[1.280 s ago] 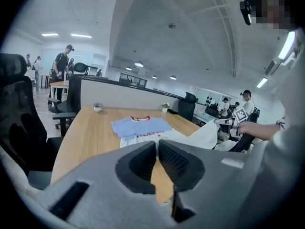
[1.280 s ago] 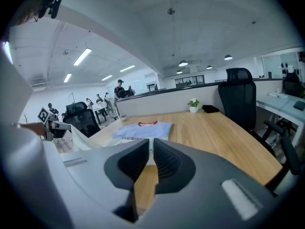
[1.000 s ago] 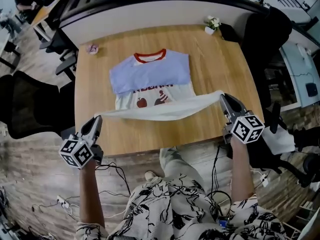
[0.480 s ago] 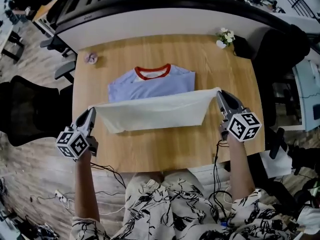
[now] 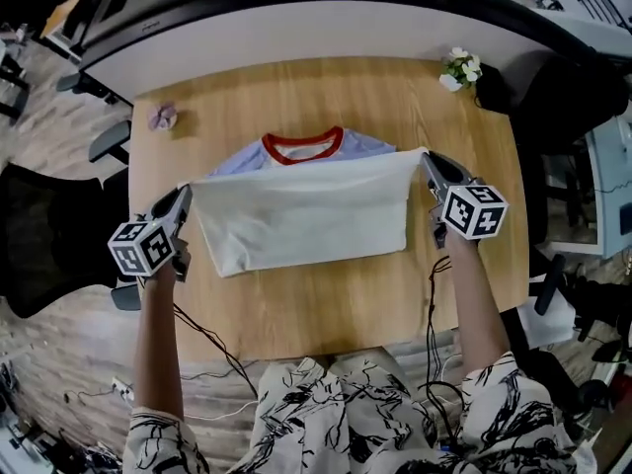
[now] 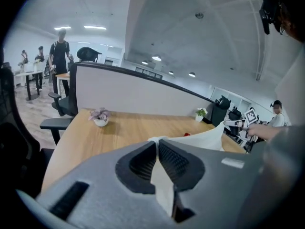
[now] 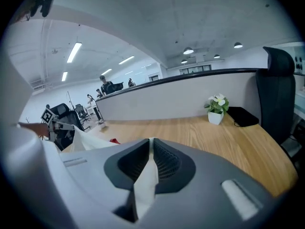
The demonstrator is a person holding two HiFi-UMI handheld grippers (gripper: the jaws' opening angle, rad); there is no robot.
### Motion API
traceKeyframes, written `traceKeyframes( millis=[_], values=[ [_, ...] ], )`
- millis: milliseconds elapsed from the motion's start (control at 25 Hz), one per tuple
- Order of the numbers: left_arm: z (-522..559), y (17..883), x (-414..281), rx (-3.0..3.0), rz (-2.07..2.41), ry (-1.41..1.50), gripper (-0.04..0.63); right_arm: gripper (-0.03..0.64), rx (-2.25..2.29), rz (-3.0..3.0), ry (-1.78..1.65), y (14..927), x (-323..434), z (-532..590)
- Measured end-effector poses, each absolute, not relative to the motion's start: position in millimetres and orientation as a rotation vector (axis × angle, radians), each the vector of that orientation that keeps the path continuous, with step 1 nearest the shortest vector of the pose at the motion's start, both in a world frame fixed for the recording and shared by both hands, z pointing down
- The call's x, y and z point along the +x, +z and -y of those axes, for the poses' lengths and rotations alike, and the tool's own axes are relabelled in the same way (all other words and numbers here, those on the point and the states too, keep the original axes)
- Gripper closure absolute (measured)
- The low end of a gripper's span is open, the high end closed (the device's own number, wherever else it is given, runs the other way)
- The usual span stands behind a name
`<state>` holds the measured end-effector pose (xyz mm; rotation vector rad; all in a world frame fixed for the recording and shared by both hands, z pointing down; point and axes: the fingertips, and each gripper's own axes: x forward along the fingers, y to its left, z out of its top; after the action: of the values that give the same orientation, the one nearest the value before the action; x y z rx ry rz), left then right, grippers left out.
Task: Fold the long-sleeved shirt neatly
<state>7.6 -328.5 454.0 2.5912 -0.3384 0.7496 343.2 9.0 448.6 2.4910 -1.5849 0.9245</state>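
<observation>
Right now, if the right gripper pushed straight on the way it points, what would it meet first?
The right gripper, shut on the shirt, would probably meet the bare wooden tabletop just ahead, left of the flower pot in its own view; depth is unclear.

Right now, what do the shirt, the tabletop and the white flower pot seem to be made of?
The shirt looks like soft, matte knit fabric, probably cotton: it drapes and creases where lifted. The tabletop looks like wood or wood-look laminate: pale grain lines, low sheen. The flower pot is smooth and white, ceramic or plastic; I cannot tell which.
</observation>
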Motion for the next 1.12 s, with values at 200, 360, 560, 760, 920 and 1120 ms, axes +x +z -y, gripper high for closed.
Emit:
traceKeyframes(
  millis=[200, 360, 560, 760, 920, 1120],
  values=[
    [352.1, 509.8, 29.3, 2.54, 0.284, 0.874, 0.572, 0.577, 2.451, 1.507, 1.023, 503.2, 366.7, 13.3],
    [369.2, 546.1, 41.1, 2.492, 0.273, 0.934, 0.572, 0.575, 2.395, 1.453, 1.104, 543.1, 379.5, 29.5],
    [375.2, 576.0, 48.3, 2.468, 0.255, 0.988, 0.571, 0.575, 2.355, 1.388, 1.18, 576.6, 388.9, 36.0],
    [375.8, 592.1, 51.2, 2.47, 0.241, 1.036, 0.569, 0.574, 2.313, 1.354, 1.213, 596.4, 393.2, 36.4],
    [375.7, 598.0, 52.0, 2.497, 0.205, 1.054, 0.564, 0.569, 2.27, 1.372, 1.203, 601.4, 393.3, 35.9],
    [390.9, 586.9, 46.9, 2.5, 0.172, 0.939, 0.393, 0.503, 2.347, 1.447, 1.262, 590.7, 403.0, 31.0]
  ],
)
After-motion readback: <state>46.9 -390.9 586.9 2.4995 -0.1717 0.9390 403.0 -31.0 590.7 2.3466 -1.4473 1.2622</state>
